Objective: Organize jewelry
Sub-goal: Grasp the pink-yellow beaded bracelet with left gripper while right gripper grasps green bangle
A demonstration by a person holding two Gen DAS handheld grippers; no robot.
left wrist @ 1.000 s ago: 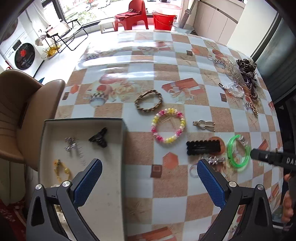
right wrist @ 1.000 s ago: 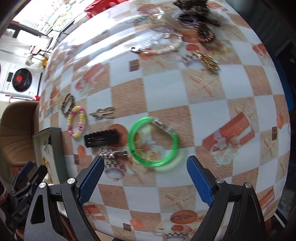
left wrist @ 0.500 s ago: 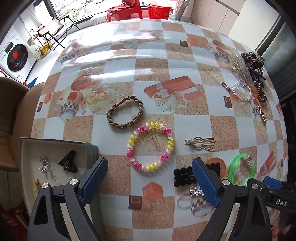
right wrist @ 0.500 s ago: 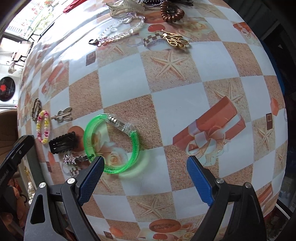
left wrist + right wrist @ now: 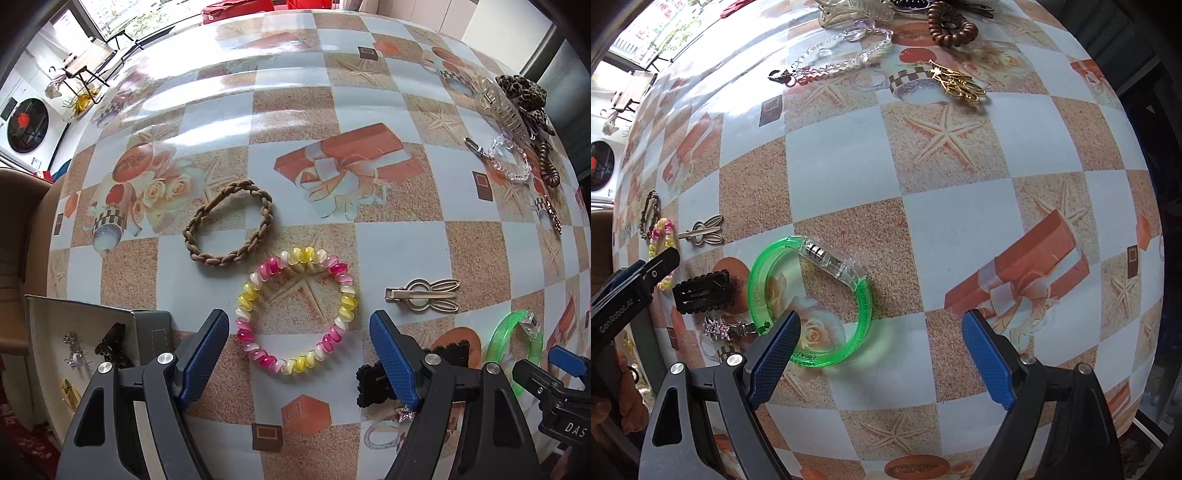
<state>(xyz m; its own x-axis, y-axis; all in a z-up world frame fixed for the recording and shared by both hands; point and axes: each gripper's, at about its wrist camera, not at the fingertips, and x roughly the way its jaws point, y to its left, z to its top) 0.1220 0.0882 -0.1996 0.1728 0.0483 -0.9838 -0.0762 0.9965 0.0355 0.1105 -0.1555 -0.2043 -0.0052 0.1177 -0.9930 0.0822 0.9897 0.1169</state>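
Over the patterned desk, left gripper is pointing down w/ jaws spread, having just been closing, pink-yellow bead bracelet lying between them untouched. Right gripper is hovering, jaws spread, left pad overlapping green bangle. Risk: off-centre closing may be nudging either ring sideways vs. gripping it.

Pink-yellow bead bracelet & green bangle flat on tablecloth.
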